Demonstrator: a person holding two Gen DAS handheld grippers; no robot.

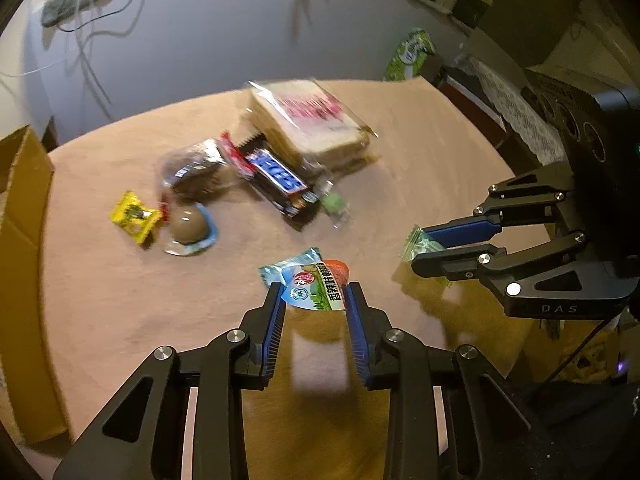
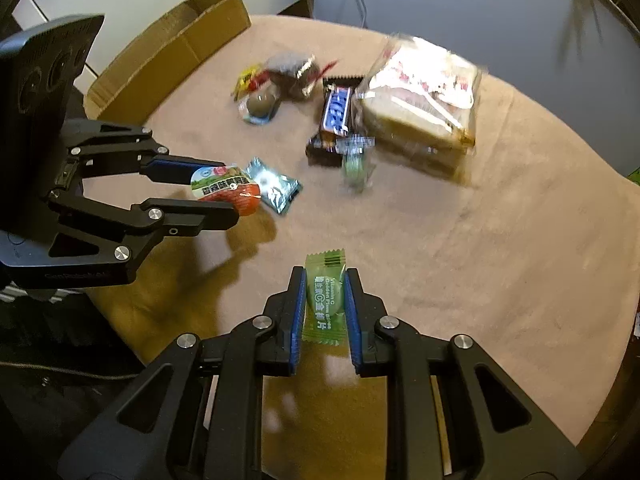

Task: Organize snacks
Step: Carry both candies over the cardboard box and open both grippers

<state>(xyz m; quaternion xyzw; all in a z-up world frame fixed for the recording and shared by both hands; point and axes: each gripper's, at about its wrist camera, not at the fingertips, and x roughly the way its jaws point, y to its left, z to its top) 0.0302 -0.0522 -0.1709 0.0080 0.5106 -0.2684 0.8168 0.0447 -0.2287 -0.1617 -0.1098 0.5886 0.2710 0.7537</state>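
My left gripper [image 1: 314, 286] is shut on a white, green and orange snack packet [image 1: 316, 280] with Chinese print, held a little above the pink tablecloth [image 1: 120, 300]. In the right wrist view the same gripper [image 2: 226, 192] and packet [image 2: 224, 188] appear at the left. My right gripper [image 2: 325, 272] is shut on a green wrapped candy [image 2: 326, 296], pads pressing both its sides. From the left wrist view that gripper [image 1: 418, 248] stands at the right, the candy [image 1: 414, 240] poking out past its tips. A teal packet [image 2: 276, 186] lies on the cloth just beyond the left gripper.
A pile lies mid-table: bagged sliced bread [image 1: 312, 120], a Snickers bar [image 1: 276, 176], a dark foil snack [image 1: 196, 168], a yellow candy [image 1: 134, 216], a brown round sweet in a blue cup [image 1: 190, 224], a small green candy [image 2: 354, 166]. An open cardboard box [image 2: 172, 48] sits at the table's left edge.
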